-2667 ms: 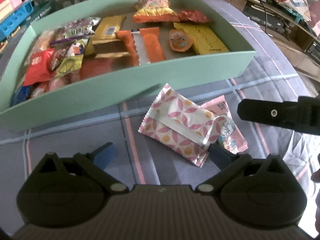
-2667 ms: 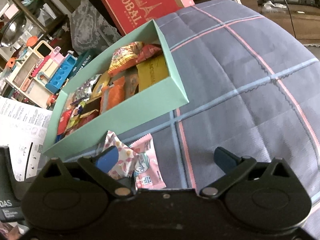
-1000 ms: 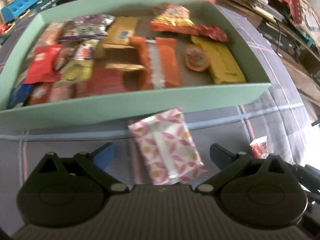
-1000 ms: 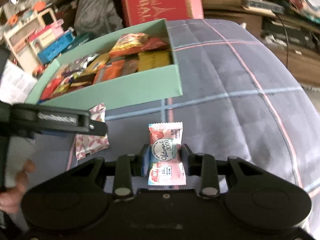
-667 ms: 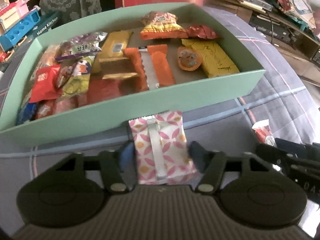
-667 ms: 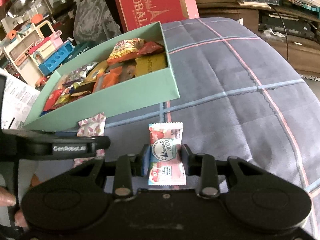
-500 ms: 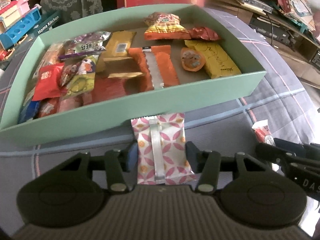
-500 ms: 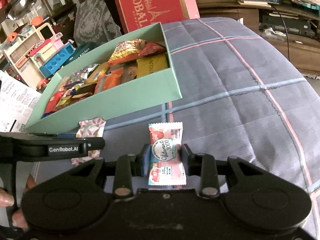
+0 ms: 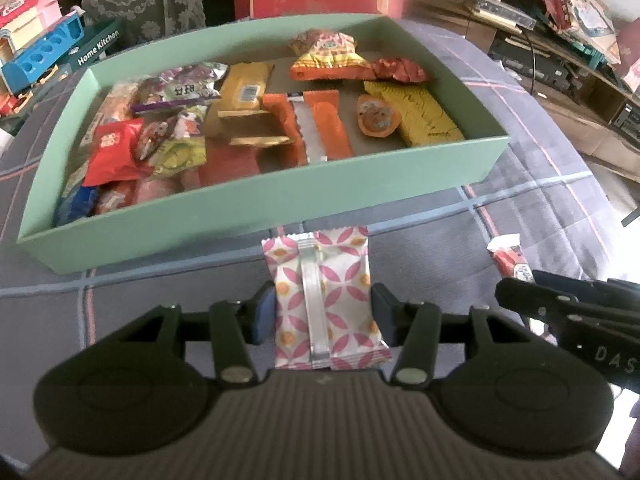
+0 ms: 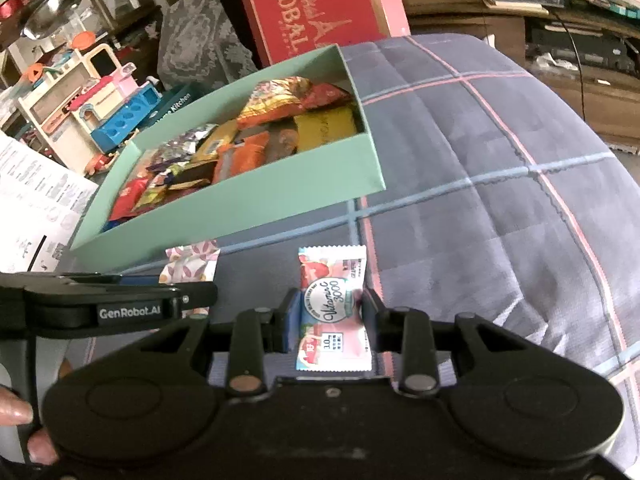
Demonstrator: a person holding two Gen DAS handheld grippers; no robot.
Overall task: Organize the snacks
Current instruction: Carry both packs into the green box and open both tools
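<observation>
The left tool (image 9: 323, 316) pinches a glossy, pillow-shaped packet (image 9: 324, 300) printed with pink petals, held just in front of the matte mint-green cardboard box (image 9: 256, 204) full of crinkly foil snacks. To its right, the right tool (image 10: 330, 316) clamps a flat pink sachet (image 10: 334, 308) with serrated ends above the grey plaid cloth (image 10: 500, 216).
</observation>
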